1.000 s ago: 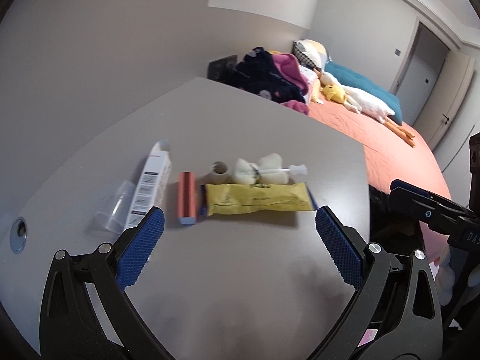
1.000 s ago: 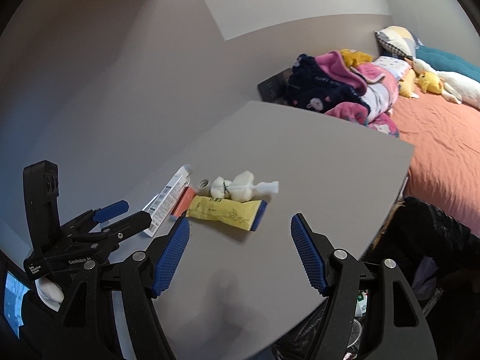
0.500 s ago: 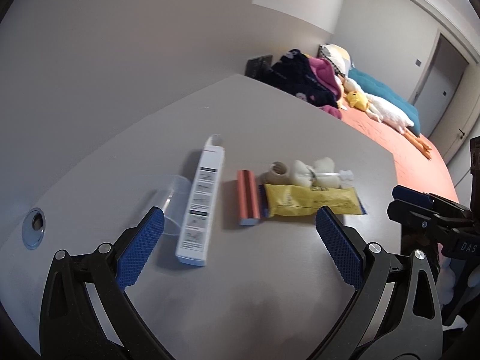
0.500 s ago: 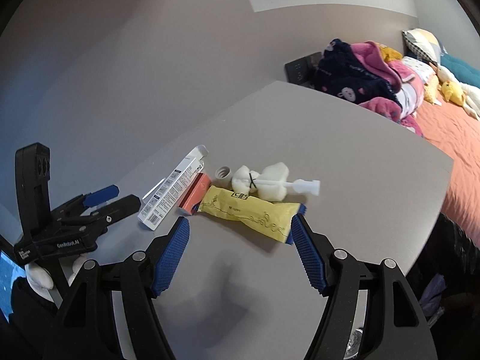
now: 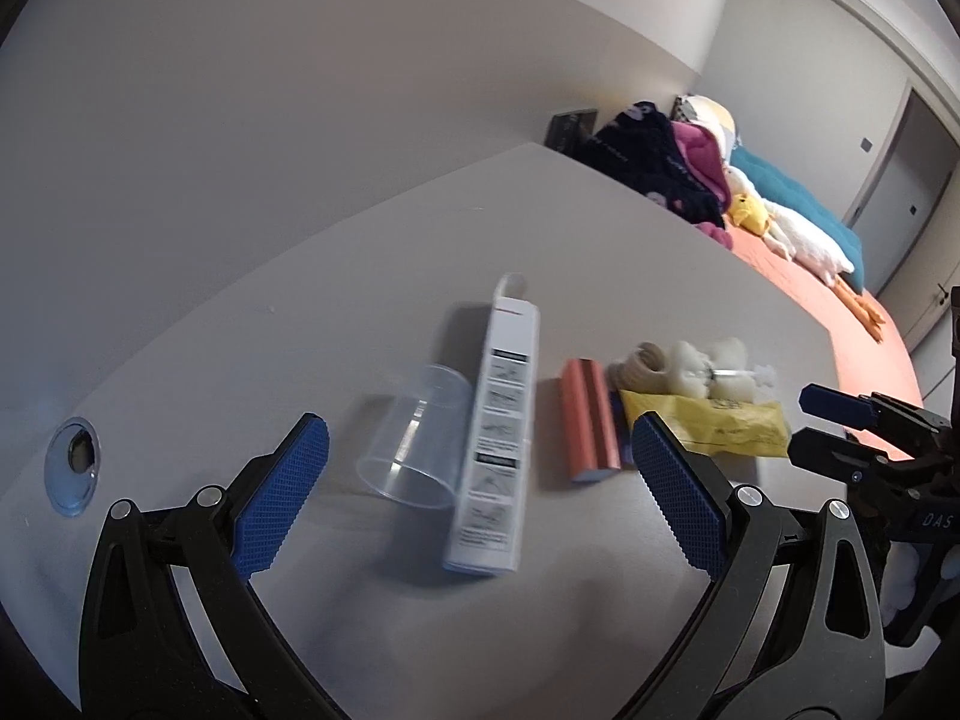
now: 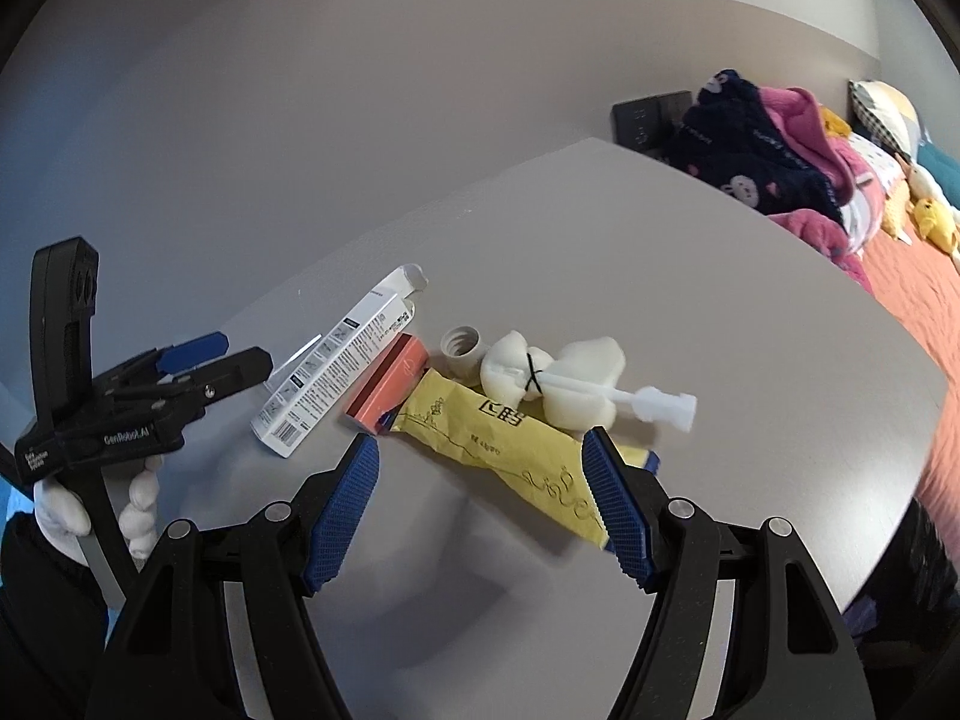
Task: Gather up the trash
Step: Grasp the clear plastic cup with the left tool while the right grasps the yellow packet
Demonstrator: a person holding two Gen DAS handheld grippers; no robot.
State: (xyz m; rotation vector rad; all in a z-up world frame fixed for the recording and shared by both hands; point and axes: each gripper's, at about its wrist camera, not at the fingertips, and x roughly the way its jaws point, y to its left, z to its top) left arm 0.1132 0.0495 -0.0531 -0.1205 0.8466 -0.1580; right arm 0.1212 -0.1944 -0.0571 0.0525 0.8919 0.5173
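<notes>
A row of trash lies on the grey table point(image 5: 420, 630): a clear plastic cup point(image 5: 414, 444) on its side, a long white box point(image 5: 498, 432), a small orange box point(image 5: 591, 429), a yellow wrapper point(image 6: 510, 450), and a white lump with a thin white stick point(image 6: 558, 384). My left gripper point(image 5: 480, 474) stands open just short of the cup and the white box, nothing between its pads. My right gripper point(image 6: 480, 498) is open over the near edge of the yellow wrapper, its pads apart from it. Each gripper shows in the other's view.
A round cable hole point(image 5: 75, 462) sits in the table at far left. The table's right edge drops beside a bed point(image 5: 840, 324) with an orange cover, heaped clothes point(image 6: 762, 144) and plush toys. A white-gloved hand point(image 6: 60, 510) holds the left gripper. A plain wall backs the table.
Both grippers have moved forward and lower toward the trash, which now looks larger. The left view has swung left onto the cup and white box; the right now straddles the wrapper's near edge.
</notes>
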